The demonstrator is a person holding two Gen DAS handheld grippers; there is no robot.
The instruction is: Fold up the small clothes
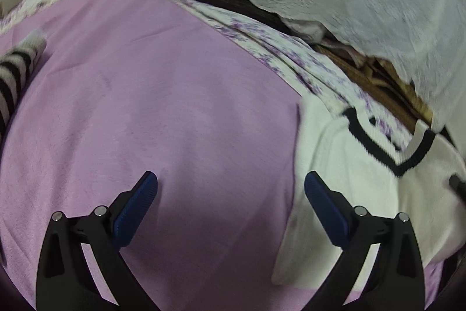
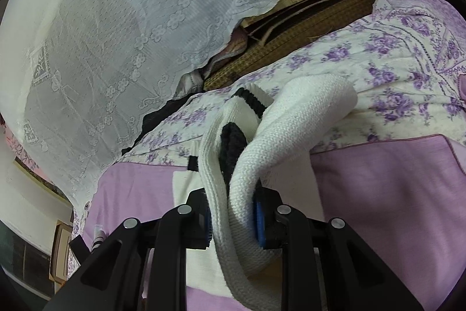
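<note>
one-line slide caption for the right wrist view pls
Right gripper shut on a white knit garment with black trim, lifting it above a lilac blanket.

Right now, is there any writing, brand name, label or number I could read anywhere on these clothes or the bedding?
None: no text shows in either view.
White knit garment: black trim only, no label visible.
Purple cloth: plain.
Floral sheet: flowers only.
Lace curtain: patterns only.

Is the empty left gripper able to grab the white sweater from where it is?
Probably yes. The left gripper is open over the purple cloth, and the white sweater lies just beside its right finger with nothing between.
</note>
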